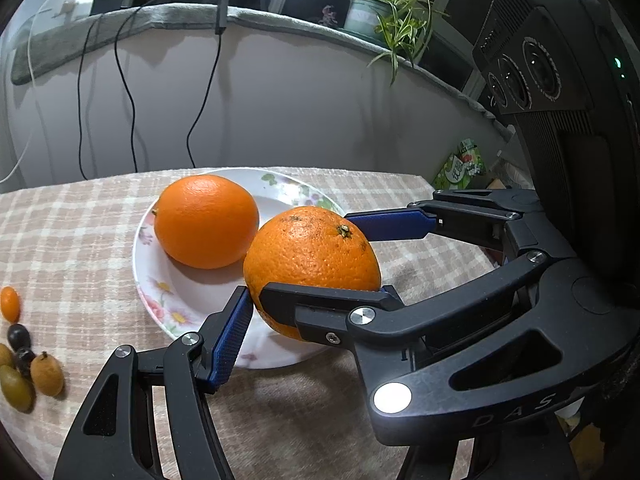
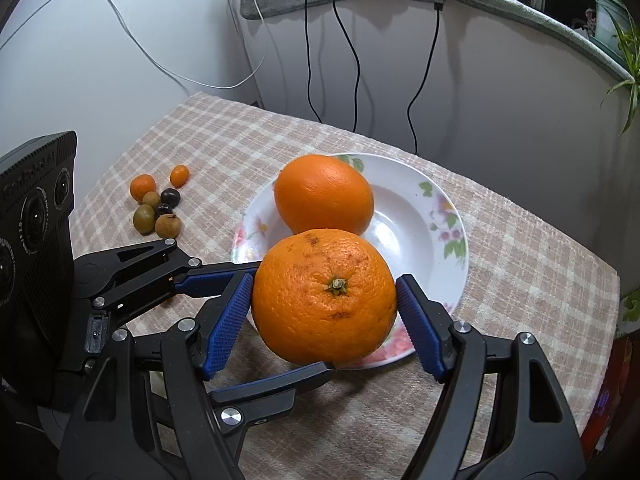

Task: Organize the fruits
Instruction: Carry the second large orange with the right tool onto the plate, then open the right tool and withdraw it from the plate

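A rough-skinned orange [image 2: 325, 295] hangs over the near rim of a white floral plate [image 2: 420, 236]. Both grippers are at it. My right gripper [image 2: 325, 322] has its blue pads [image 2: 227, 330] against the orange's two sides. My left gripper [image 2: 256, 320] comes in from the left, one finger behind and one under the orange. In the left wrist view the same orange [image 1: 312, 264] sits between the right gripper's fingers [image 1: 384, 224], and my left gripper's [image 1: 312, 320] pad [image 1: 230, 344] touches its lower left. A smooth orange [image 2: 324, 194] lies on the plate [image 1: 156, 292], also seen in the left wrist view [image 1: 206, 220].
A cluster of small fruits [image 2: 158, 204] lies on the checked tablecloth [image 2: 520, 264] left of the plate, also seen in the left wrist view [image 1: 24, 356]. Cables hang down the wall behind. The table's right edge drops off near a potted plant [image 1: 384, 12].
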Tool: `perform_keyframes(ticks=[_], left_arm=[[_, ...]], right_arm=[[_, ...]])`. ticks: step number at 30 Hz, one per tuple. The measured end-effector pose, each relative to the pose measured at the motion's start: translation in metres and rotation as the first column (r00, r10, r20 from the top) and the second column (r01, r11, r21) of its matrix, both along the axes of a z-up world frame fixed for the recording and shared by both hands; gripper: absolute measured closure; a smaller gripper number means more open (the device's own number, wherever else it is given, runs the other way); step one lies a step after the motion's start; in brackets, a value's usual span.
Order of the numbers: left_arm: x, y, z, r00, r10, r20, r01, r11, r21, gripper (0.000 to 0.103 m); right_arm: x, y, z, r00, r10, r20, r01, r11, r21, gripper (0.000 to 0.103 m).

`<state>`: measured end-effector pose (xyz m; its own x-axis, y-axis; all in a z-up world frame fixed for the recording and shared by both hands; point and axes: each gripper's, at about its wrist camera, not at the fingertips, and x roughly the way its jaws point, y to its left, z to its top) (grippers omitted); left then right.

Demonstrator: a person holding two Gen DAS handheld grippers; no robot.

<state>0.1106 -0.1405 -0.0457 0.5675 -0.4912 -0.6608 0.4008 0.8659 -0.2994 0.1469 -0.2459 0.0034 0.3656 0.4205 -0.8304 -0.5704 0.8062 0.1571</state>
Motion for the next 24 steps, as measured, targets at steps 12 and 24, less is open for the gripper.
perform_keyframes(ticks=[12, 24], left_arm=[[0.0048, -0.0066, -0.0046, 1.0, -0.013, -0.013, 0.013, 1.0, 0.015, 0.039], [0.003, -0.0052, 0.0038, 0.999, 0.002, 0.034, -0.003, 0.999, 0.049, 0.033]], right_arm=[[0.0033, -0.0052, -0.0068, 1.0, -0.012, -0.016, 0.012, 1.0, 0.004, 0.027], [0.0064, -0.0073, -0.0058, 0.999, -0.046, 0.011, 0.046, 0.999, -0.016, 0.024]])
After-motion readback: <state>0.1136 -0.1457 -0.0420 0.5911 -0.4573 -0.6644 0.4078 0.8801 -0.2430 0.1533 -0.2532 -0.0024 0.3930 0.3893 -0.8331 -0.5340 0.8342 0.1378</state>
